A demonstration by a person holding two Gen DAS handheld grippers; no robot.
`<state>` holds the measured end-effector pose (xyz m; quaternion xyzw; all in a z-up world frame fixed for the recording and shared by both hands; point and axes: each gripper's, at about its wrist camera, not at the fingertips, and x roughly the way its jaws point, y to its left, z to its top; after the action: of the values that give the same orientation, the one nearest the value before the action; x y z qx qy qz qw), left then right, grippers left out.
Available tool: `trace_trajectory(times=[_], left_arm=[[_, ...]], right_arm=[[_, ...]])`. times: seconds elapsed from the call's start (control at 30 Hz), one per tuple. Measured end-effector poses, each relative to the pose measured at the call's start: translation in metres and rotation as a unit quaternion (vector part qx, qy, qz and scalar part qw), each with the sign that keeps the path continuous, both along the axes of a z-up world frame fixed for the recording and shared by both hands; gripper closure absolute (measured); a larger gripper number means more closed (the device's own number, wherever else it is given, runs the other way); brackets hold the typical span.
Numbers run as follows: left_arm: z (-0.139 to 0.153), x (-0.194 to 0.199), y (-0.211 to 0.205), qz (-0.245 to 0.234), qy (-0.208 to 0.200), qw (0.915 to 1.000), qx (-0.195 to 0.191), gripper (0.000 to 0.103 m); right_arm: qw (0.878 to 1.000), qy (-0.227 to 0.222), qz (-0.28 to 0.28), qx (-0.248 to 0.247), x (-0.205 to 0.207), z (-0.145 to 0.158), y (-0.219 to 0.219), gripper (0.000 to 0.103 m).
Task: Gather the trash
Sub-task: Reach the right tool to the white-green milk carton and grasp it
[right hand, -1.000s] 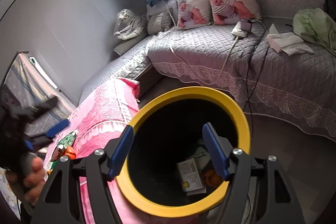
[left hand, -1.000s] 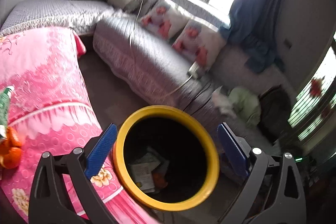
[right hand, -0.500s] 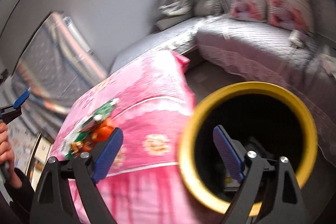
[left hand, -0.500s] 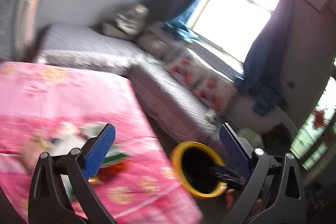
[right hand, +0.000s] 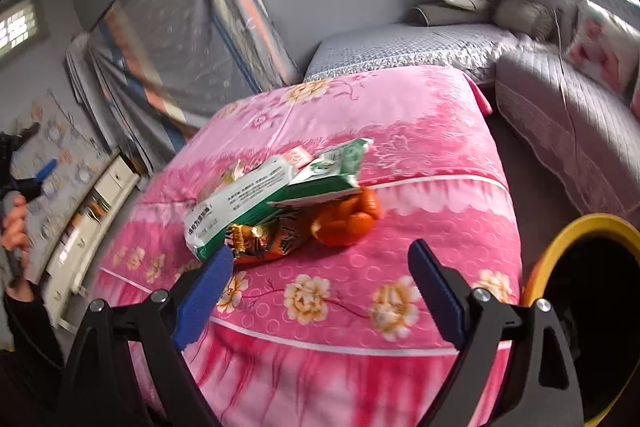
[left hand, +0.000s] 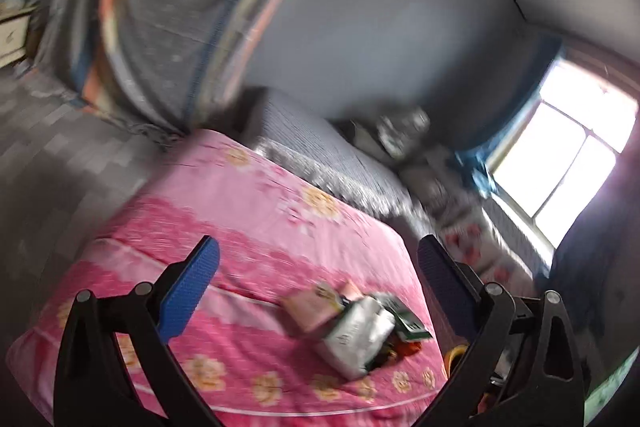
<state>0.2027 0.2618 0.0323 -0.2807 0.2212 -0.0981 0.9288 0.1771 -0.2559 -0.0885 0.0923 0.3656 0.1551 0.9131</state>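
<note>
Left gripper (left hand: 318,277): jaws wide apart, nothing between them, hanging above the pink floral bedspread (left hand: 248,211). Its view is blurred.

Trash pile sits mid-bed, well apart from both grippers: white-and-green packet (right hand: 244,205) lying on top, green carton (right hand: 332,171) leaning against it, brown snack wrapper (right hand: 266,241) tucked underneath, orange peels (right hand: 348,221) touching the pile's right side. A small pink box (left hand: 310,305) lies at the pile's far edge.

Right gripper (right hand: 320,281): also spread fully, empty, pointed at the pile from the bed's near edge.

Yellow-rimmed bin (right hand: 576,239) stands on the floor just beside the bed, far right. Can't see its contents from here.

Progress, my read: the whole pile is still uncollected; next is a grab, likely the wrapper or peels nearest the right gripper.
</note>
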Motion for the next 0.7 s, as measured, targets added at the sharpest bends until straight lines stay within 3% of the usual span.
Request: trace_trajectory(times=[0.13, 0.27, 0.43, 0.57, 0.7], left_arm=[[-0.03, -0.017, 0.041, 0.048, 0.022, 0.9985, -0.009, 0.008], [-0.072, -0.016, 0.055, 0.036, 0.061, 0.9969, -0.035, 0.009], [-0.113, -0.005, 0.037, -0.016, 0.092, 0.9938, -0.06, 0.009], [-0.121, 0.003, 0.014, -0.051, 0.09, 0.9941, -0.031, 0.008], [-0.119, 0.006, -0.016, -0.082, 0.08, 0.9926, 0.038, 0.008]], right_arm=[[0.999, 0.019, -0.001, -0.045, 0.026, 0.006, 0.017, 0.017], [0.993, 0.046, 0.027, -0.107, 0.064, 0.023, 0.031, 0.017], [0.973, 0.171, 0.085, -0.131, 0.13, 0.015, 0.06, 0.017], [0.955, 0.242, 0.081, -0.149, 0.163, -0.001, 0.068, 0.017], [0.946, 0.271, 0.077, -0.162, 0.18, -0.017, 0.076, 0.017]])
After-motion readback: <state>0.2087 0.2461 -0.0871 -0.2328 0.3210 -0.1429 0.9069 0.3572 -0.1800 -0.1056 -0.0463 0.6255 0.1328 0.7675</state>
